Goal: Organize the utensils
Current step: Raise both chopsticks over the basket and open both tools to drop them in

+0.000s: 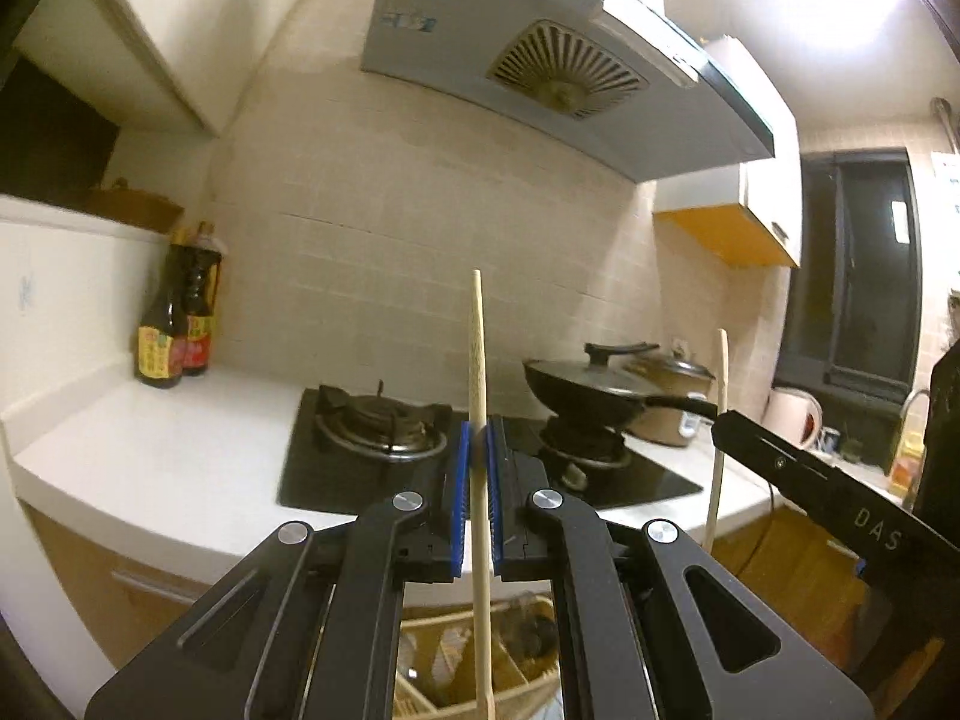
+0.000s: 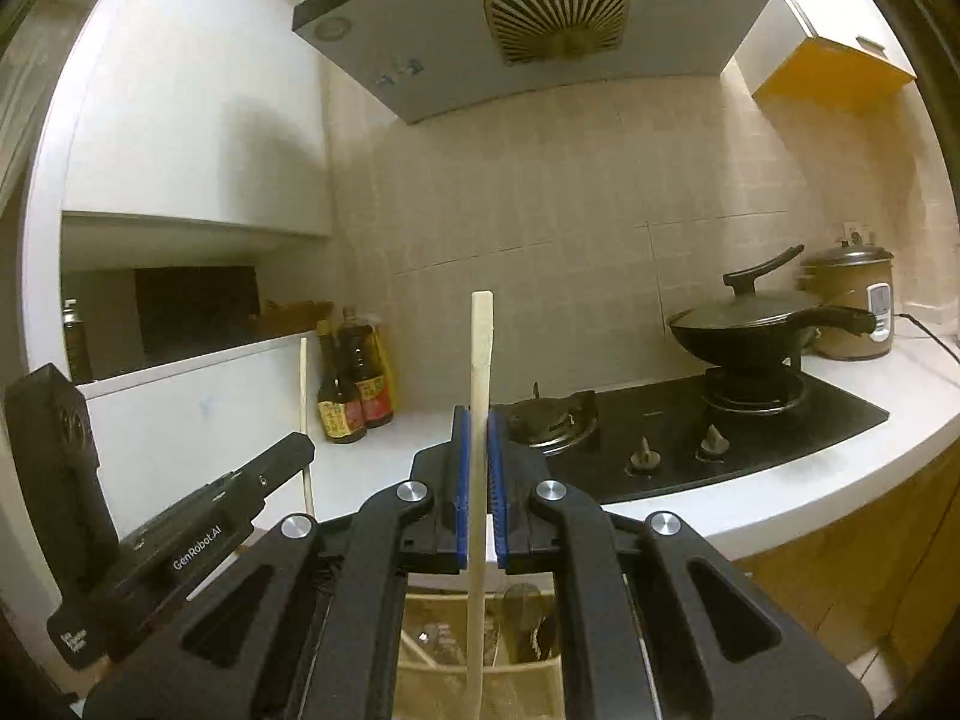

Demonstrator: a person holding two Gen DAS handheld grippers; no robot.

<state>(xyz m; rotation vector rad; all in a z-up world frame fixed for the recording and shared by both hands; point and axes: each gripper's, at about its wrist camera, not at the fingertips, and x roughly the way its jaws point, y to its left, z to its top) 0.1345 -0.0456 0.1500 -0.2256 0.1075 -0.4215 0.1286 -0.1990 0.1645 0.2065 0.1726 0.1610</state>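
Each tool, the left tool [image 1: 478,441] and the right tool [image 2: 479,427], is closed on one upright chopstick [image 1: 478,360] [image 2: 480,372]. The basket [image 2: 420,642] lies directly below both, nearly equally close.

My left gripper [image 1: 478,441] is clamped on a pale wooden chopstick [image 1: 478,360], held upright between the blue pads [image 1: 459,480]. To the right, my right gripper [image 1: 729,423] holds a second chopstick [image 1: 723,372], also upright. Ahead: white surface [image 1: 150,450], black gas hob [image 1: 372,450], lidded black pan [image 1: 591,387] on the right burner, two dark sauce bottles [image 1: 177,324] at the left. Below the gripper, a wicker basket [image 1: 420,648] with compartments.
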